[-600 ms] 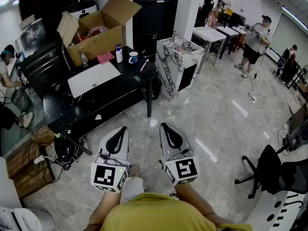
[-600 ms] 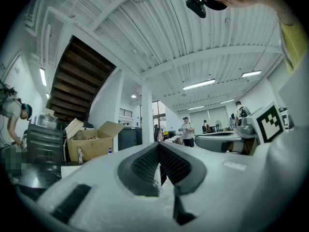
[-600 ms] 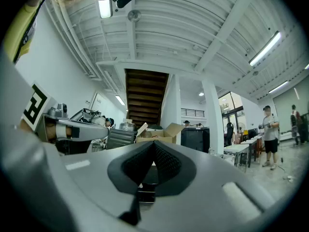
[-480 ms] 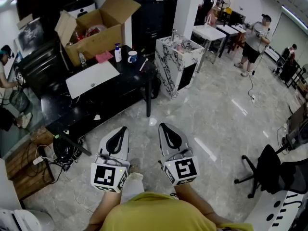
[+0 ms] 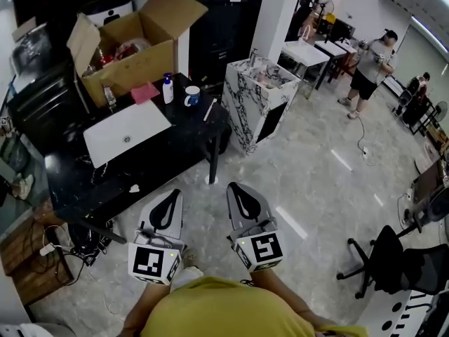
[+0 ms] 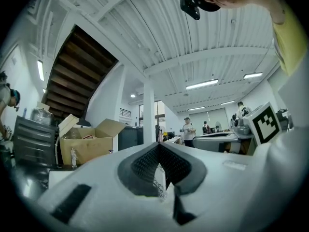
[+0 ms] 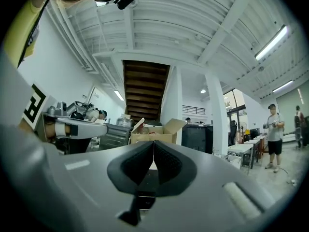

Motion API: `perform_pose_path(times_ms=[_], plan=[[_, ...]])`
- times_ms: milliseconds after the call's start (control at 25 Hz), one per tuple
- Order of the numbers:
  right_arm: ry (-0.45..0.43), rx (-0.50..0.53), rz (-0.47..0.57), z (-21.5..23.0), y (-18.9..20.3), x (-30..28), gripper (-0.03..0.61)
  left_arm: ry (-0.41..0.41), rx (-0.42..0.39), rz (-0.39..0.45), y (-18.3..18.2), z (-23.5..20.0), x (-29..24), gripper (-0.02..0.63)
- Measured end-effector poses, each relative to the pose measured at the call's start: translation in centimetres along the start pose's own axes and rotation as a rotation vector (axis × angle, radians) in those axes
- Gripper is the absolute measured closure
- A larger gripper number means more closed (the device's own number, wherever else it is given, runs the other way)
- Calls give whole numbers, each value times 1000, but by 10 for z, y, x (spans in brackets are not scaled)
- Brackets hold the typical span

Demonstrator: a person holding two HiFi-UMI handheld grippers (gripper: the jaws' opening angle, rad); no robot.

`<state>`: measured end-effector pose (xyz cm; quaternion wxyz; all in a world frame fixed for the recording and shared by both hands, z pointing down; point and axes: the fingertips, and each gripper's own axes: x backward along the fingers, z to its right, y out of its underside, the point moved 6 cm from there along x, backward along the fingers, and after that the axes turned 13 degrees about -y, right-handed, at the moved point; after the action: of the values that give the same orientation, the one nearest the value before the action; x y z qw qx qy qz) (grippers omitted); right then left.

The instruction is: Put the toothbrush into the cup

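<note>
While both grippers point level above the pale floor (image 5: 316, 167), the task's things lie well ahead of them on the black table (image 5: 161, 153) at the left of the head view. At the table's far left stands an open cardboard box (image 5: 130, 48), and nearer the person lies a flat white board (image 5: 126, 132). Right of the box stands a white bottle (image 5: 168, 88) with a blue top, and just beside it the blue-and-white cup (image 5: 191, 97), upright. The toothbrush (image 5: 209, 109), a slim pale stick, lies flat on the table just right of the cup, near the table's right edge and apart from the cup.

The left gripper (image 5: 172, 192) is over the floor in front of the table. Its own view shows its jaws pressed together at the tips, with nothing between them. Just right of it, the right gripper (image 5: 231, 186) is side by side with it. Its jaws are also closed tip to tip on nothing.

Farther right stands a marble-patterned cabinet (image 5: 256, 100) beside the table's end. A person (image 5: 370, 65) stands in the far right background, and a black office chair (image 5: 393, 258) sits at the lower right.
</note>
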<state>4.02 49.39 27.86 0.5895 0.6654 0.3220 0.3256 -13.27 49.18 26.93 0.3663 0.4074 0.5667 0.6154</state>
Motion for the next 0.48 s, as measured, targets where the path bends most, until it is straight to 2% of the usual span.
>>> perform_pose_path(times_ms=[280, 480], plan=[[50, 1, 17, 37, 8, -75, 561, 58, -9, 14, 9, -48, -81, 611], [96, 0, 8, 53, 16, -93, 561, 102, 2, 4, 19, -59, -111, 611]])
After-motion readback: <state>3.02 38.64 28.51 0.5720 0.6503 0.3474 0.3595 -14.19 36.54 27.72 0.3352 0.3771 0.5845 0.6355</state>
